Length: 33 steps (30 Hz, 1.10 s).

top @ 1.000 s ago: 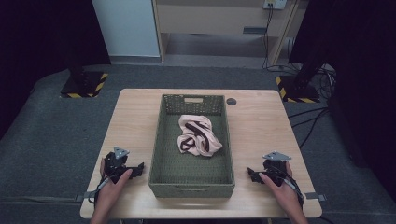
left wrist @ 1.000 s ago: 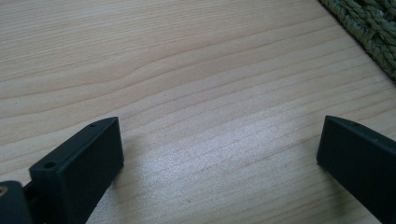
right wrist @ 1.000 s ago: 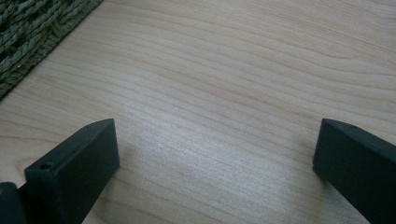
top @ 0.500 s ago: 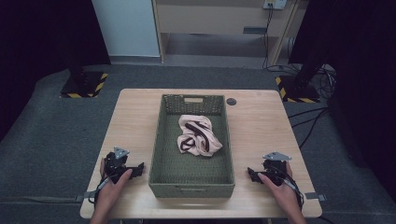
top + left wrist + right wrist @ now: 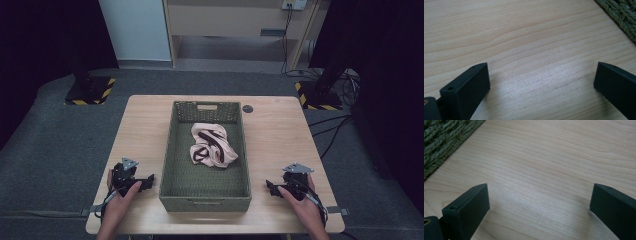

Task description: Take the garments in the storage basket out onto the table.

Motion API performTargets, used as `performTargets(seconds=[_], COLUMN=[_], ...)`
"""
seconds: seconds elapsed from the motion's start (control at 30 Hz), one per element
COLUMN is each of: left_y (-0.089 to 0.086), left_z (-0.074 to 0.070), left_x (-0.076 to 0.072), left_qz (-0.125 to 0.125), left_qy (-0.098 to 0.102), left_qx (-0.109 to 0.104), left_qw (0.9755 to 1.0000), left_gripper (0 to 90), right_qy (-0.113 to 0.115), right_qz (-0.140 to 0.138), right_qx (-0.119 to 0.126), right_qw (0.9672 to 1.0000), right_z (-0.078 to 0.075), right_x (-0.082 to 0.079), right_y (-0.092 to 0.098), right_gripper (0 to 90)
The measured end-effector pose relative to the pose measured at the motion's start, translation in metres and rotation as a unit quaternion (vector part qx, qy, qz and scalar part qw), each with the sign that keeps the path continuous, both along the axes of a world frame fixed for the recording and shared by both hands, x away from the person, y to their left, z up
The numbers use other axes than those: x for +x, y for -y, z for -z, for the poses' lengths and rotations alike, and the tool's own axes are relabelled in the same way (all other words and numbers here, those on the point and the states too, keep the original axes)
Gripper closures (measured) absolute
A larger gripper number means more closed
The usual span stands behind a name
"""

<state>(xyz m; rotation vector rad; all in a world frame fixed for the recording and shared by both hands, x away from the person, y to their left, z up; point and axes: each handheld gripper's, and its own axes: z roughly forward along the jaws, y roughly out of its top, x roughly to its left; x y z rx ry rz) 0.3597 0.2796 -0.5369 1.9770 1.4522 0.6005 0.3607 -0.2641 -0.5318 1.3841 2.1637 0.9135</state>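
Observation:
A green woven basket [image 5: 206, 196] stands lengthwise in the middle of a light wooden table [image 5: 280, 135]. Inside it lies a crumpled pink cloth with dark stripes [image 5: 212, 145]. My left gripper [image 5: 148, 180] rests on the table just left of the basket's near corner, jaws open and empty. My right gripper [image 5: 270, 187] rests to the right of the basket, also open and empty. In the left gripper view the basket's weave [image 5: 621, 15] shows at the upper right beyond the left gripper [image 5: 541, 80]. In the right gripper view the basket [image 5: 444, 137] is at the upper left of the right gripper [image 5: 539, 200].
A small dark round disc [image 5: 247, 108] lies on the table beyond the basket's far right corner. Two black stands with yellow-black striped bases [image 5: 90, 92] [image 5: 320, 97] stand on the grey floor behind the table. A wooden cabinet [image 5: 235, 25] is at the back.

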Motion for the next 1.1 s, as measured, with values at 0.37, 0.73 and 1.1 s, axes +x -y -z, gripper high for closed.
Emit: performTargets(seconds=[0.37, 0.73, 1.1], left_y=[0.000, 0.000, 0.000], left_z=[0.000, 0.000, 0.000], left_x=[0.000, 0.000, 0.000], left_qz=[0.000, 0.000, 0.000], left_qy=[0.000, 0.000, 0.000], left_qx=[0.000, 0.000, 0.000], left_qw=[1.0000, 1.0000, 1.0000], left_gripper=[0.0, 0.0, 0.0], right_qy=[0.001, 0.012, 0.021], right_qz=[-0.010, -0.027, -0.038], right_qx=[0.001, -0.002, -0.004], right_qw=[0.9999, 0.9996, 0.9990], right_z=[-0.007, -0.028, -0.051], right_x=[-0.006, -0.013, -0.019], right_y=[0.000, -0.003, -0.007], right_gripper=[2.7, 3.3, 3.4])
